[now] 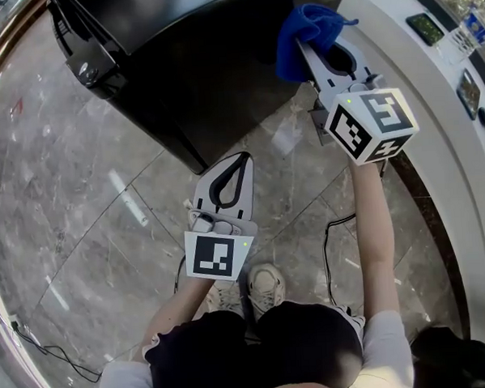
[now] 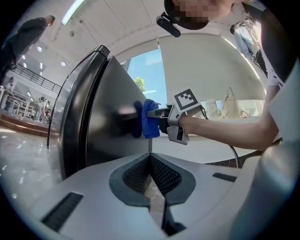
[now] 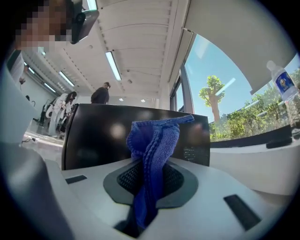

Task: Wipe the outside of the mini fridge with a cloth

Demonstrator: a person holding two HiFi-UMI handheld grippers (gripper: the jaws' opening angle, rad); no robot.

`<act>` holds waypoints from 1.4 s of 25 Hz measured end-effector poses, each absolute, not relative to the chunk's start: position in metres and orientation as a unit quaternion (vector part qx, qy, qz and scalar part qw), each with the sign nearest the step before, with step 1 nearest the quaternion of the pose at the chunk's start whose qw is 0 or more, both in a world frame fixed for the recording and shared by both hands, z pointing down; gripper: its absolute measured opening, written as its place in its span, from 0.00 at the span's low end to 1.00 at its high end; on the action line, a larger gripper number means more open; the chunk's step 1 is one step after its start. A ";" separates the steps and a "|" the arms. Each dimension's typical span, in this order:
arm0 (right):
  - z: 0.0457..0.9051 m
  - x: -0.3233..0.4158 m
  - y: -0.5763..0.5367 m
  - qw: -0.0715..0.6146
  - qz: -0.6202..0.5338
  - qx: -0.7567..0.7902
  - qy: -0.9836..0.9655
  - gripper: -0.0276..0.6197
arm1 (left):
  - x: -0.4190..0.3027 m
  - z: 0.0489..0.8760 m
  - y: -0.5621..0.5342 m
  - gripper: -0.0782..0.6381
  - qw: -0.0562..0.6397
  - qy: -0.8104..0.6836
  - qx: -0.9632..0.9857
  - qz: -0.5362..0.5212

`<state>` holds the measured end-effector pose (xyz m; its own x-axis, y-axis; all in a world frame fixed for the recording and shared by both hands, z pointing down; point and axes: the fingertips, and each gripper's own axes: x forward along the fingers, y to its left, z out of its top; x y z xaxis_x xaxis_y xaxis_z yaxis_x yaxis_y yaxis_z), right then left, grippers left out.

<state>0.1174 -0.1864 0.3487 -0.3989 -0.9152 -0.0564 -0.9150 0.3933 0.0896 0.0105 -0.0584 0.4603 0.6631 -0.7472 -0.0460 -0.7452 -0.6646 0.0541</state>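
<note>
Checking the right tool (image 1: 306, 49) first, I found its jaws pinching a blue cloth (image 1: 305, 28), the fabric bunched upright between them and spilling past the tips. I was holding it out at arm's length against the upper part of the black mini fridge (image 1: 187, 62). From the left gripper view the cloth sat at the fridge's glossy side panel, with a blue reflection showing right beside it. I could not confirm actual contact. My left tool (image 1: 242, 158) was pressed together with nothing between its jaws. It was held lower and nearer my body, pointed toward the fridge but well apart from it, above the marble floor (image 1: 81, 214). A water bottle (image 3: 283, 80) stood on the white ledge (image 3: 262, 164) beside the fridge.
</note>
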 end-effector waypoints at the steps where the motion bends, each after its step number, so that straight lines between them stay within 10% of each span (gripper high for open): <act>1: 0.349 0.125 -0.190 0.004 -0.053 0.558 -0.828 0.16 | 0.011 0.461 -0.059 0.12 0.015 -0.408 0.912 -0.031; 27: 0.345 0.262 -0.255 0.006 -0.017 0.713 -0.701 0.16 | 0.004 0.477 -0.067 0.12 0.025 -0.419 0.907 -0.016; 35: 0.331 0.160 -0.160 -0.079 -0.022 0.588 -0.805 0.16 | 0.000 0.486 -0.074 0.12 0.030 -0.424 0.905 -0.008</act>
<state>0.1595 -0.1596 0.3313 -0.2963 -0.9426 -0.1542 -0.9497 0.3080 -0.0575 -0.0003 -0.0736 0.4860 0.6397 -0.7686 0.0106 -0.7675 -0.6380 0.0620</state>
